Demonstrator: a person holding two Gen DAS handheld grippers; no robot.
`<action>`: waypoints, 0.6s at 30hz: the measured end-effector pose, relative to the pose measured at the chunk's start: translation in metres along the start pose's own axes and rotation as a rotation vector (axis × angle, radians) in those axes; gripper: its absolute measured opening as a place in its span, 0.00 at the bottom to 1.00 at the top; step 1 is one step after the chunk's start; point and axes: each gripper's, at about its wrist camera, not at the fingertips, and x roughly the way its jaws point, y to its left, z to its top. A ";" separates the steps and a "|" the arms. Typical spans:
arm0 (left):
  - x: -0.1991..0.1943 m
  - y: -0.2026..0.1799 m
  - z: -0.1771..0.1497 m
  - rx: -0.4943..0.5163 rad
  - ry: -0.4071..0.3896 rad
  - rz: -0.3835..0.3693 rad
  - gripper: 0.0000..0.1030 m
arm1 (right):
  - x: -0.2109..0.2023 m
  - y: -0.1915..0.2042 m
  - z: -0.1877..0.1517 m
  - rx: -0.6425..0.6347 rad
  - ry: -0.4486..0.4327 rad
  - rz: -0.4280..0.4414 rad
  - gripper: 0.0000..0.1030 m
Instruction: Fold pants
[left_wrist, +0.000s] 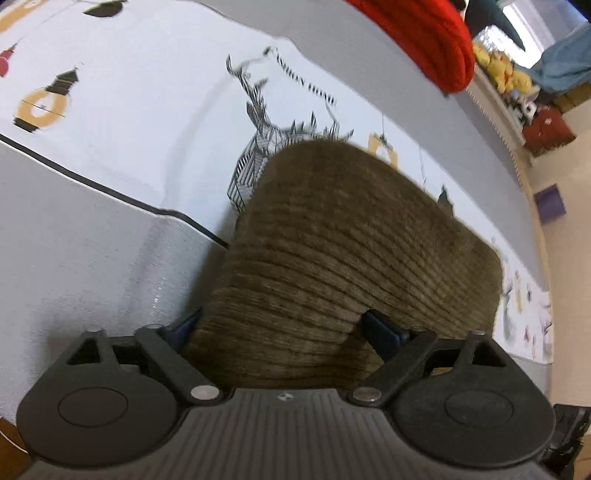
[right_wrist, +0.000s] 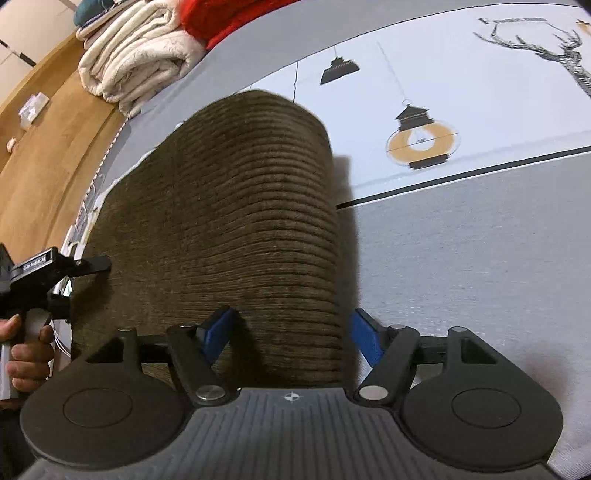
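Brown corduroy pants (left_wrist: 347, 236) lie folded on a bed with a grey and white printed cover (left_wrist: 110, 129). In the left wrist view my left gripper (left_wrist: 284, 328) is open, its blue-padded fingers (left_wrist: 384, 334) straddling the near edge of the pants. In the right wrist view the pants (right_wrist: 221, 221) fill the centre. My right gripper (right_wrist: 291, 332) is open, one finger (right_wrist: 218, 330) over the fabric and the other beside the pants' right edge. The left gripper (right_wrist: 92, 264) shows at the pants' left side, held by a hand.
A red knit garment (left_wrist: 424, 37) lies at the far end of the bed. Folded cream blankets (right_wrist: 136, 55) lie beside it. Stuffed toys and clutter (left_wrist: 517, 85) line a shelf past the bed. A wooden floor (right_wrist: 48, 147) runs along the bed's edge.
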 end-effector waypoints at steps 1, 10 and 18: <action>0.005 -0.002 0.000 0.012 0.008 0.014 0.94 | 0.003 0.002 -0.001 -0.003 0.004 -0.001 0.70; 0.003 -0.020 -0.006 0.071 -0.034 0.032 0.63 | -0.004 0.026 0.001 -0.116 -0.064 0.005 0.22; 0.005 -0.066 -0.005 0.136 -0.060 -0.103 0.37 | -0.068 0.024 0.038 -0.178 -0.179 0.025 0.18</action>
